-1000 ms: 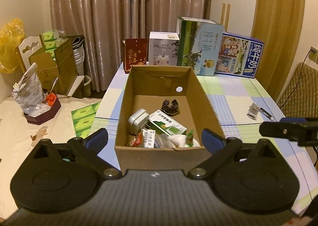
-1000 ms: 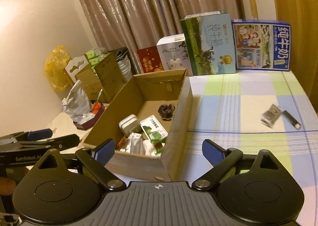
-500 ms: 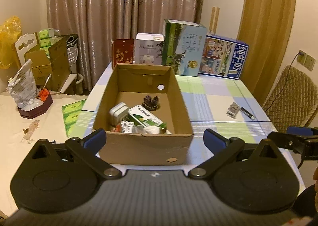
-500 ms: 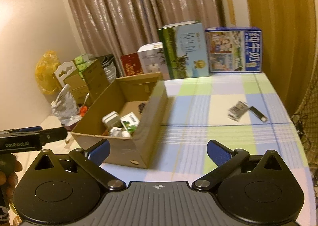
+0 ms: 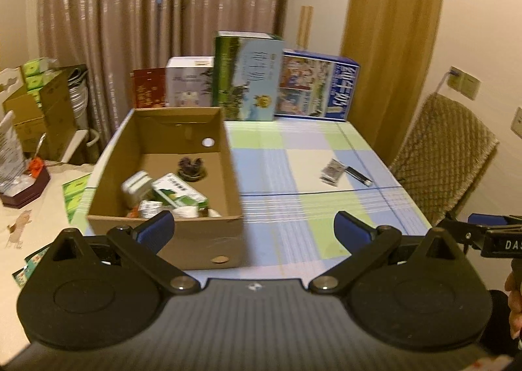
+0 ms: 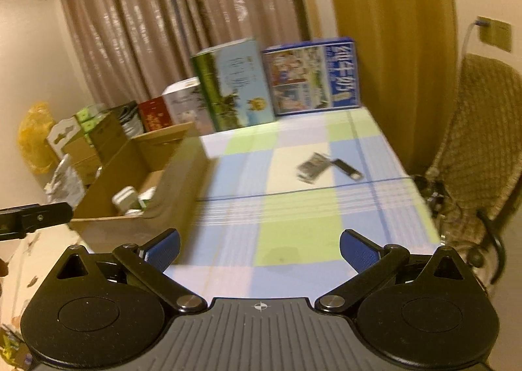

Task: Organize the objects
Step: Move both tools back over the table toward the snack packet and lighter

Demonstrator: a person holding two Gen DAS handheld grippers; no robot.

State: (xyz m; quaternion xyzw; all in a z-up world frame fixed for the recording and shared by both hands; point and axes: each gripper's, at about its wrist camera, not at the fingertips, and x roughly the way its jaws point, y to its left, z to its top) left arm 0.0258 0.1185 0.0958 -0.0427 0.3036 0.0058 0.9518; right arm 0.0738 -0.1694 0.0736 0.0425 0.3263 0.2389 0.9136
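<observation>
Tablecloth (image 6: 293, 214): blurry packet (image 6: 311, 168) beyond right claw (image 6: 260, 245)

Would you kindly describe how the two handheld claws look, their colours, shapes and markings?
Both match: left claw and right claw have black linkage arms, round black housings, silver pivot pins, blue textured pads, and a ribbed grey body with a small crosshair mark.

Dim, warm yellowish indoor light; both fisheye views bend at edges, right view motion-blurred.
</observation>
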